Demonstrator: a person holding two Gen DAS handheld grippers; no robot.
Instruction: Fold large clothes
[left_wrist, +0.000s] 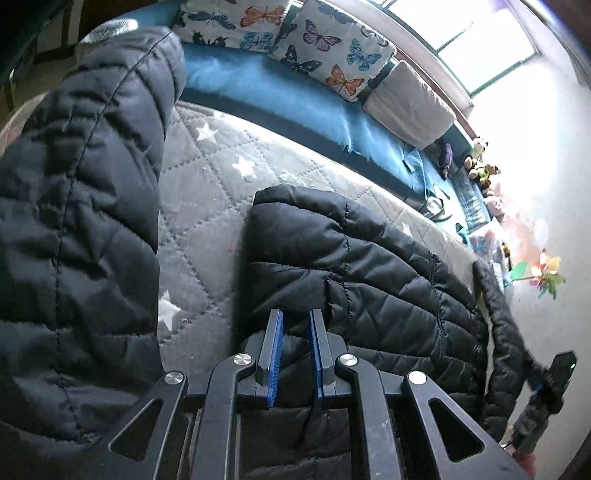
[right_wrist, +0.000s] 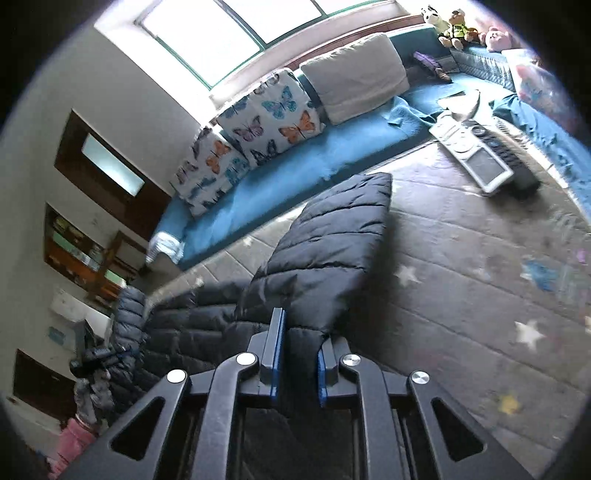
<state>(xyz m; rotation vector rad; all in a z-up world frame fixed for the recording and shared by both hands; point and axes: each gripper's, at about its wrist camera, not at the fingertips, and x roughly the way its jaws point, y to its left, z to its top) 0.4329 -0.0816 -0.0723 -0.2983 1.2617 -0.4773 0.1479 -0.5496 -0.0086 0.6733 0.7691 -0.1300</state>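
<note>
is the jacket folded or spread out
Partly folded, not flat: the jacket has a sleeve lifted off the quilt, pinched in the right tongs.

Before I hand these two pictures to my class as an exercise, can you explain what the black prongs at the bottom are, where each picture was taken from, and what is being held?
No robot here: a person holds a two-finger gripper in each hand, each with a camera looking along its fingers. One picture is from the left gripper, the other from the right gripper. The prongs are those fingers, with blue pads. A black quilted jacket lies on a grey star-patterned quilt. Each gripper is shut on jacket fabric; the right one lifts a sleeve. Behind are butterfly cushions on a blue bench.
</note>
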